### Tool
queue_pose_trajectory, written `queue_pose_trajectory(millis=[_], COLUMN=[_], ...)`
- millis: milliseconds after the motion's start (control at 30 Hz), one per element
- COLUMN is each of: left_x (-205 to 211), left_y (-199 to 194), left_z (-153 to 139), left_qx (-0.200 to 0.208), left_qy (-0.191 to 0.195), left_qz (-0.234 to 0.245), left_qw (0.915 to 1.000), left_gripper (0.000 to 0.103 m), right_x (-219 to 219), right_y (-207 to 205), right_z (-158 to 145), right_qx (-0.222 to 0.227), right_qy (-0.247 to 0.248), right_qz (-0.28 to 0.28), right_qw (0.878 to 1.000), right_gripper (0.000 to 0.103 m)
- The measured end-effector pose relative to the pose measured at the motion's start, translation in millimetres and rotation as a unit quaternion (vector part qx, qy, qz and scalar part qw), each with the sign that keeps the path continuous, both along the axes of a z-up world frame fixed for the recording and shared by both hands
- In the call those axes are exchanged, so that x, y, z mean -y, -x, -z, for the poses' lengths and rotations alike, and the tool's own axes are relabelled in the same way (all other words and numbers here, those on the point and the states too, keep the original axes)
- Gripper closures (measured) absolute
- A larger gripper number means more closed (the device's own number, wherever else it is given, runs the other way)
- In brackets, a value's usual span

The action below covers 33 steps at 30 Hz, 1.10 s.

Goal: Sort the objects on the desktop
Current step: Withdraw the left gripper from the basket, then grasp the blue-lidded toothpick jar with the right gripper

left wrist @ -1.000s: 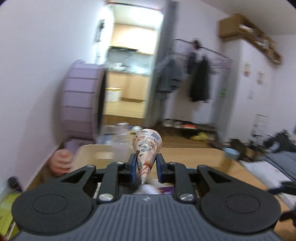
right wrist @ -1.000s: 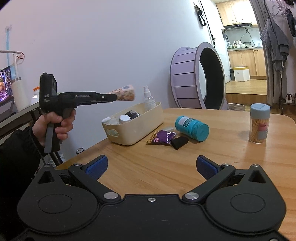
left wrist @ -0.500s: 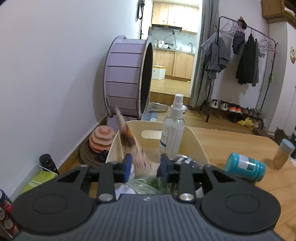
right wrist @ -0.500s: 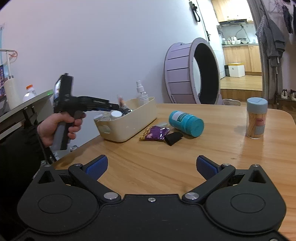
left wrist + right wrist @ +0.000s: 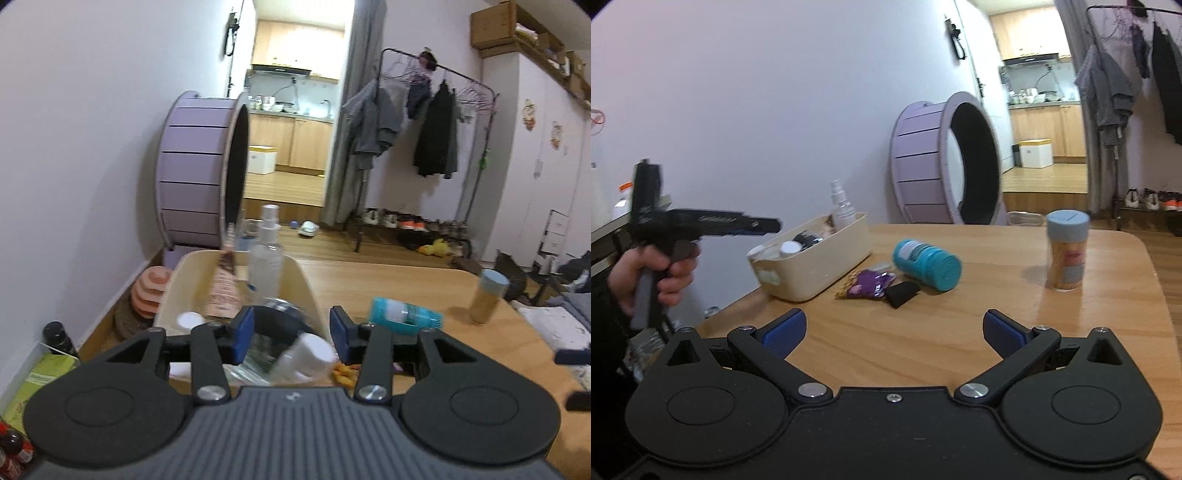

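My left gripper [image 5: 291, 332] is open and empty, hovering just above the near end of the cream bin [image 5: 177, 277]. Inside the bin a patterned packet [image 5: 223, 288] leans against the far wall beside a clear spray bottle [image 5: 266, 258], with white-capped jars below. In the right wrist view a hand holds the left gripper [image 5: 770, 224] level, short of the bin [image 5: 816, 262]. My right gripper [image 5: 894, 328] is open over the wooden table [image 5: 960, 317]. A teal jar [image 5: 927, 264] lies on its side, next to a purple snack packet [image 5: 868, 288] and a small black object [image 5: 901, 293].
A toothpick jar [image 5: 1065, 254] with a blue lid stands upright on the right of the table. A large purple wheel [image 5: 945, 162] stands against the wall behind the table. The table's far edge [image 5: 406, 264] borders a room with a clothes rack [image 5: 436, 122].
The left gripper carried the patterned packet over the bin, opened and let it go; the packet now leans in the bin. The left gripper has drawn back. The right gripper stays open.
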<state>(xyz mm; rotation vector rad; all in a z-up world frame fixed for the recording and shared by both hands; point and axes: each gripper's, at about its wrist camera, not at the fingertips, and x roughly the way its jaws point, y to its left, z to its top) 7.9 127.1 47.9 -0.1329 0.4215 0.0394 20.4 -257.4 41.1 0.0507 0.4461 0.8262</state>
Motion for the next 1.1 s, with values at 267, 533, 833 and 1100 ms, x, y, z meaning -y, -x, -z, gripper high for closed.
queue_pose_trajectory(millis=[267, 533, 833, 1100], left_x=[46.0, 65.4, 61.0, 58.3], left_y=[11.2, 13.5, 14.2, 14.7], left_z=[14.8, 24.1, 28.8, 28.3], left_qx=[-0.003, -0.001, 0.002, 0.005], left_qy=[0.012, 0.016, 0.024, 0.024], left_qz=[0.096, 0.143, 0.132, 0.125], left_qw=[0.9953, 0.9895, 0.9910, 0.9918], left_gripper=[0.058, 0.056, 0.056, 0.056], right_x=[11.9, 12.2, -1.8, -18.1], right_y=[-37.0, -89.5, -144.1, -166.2], right_z=[-3.7, -12.4, -0.4, 17.8], right_qx=[0.014, 0.053, 0.053, 0.039], right_qy=[0.015, 0.050, 0.076, 0.095], right_qz=[0.087, 0.137, 0.158, 0.156], right_qw=[0.996, 0.988, 0.983, 0.982], right_gripper=[0.000, 0.001, 0.014, 0.029])
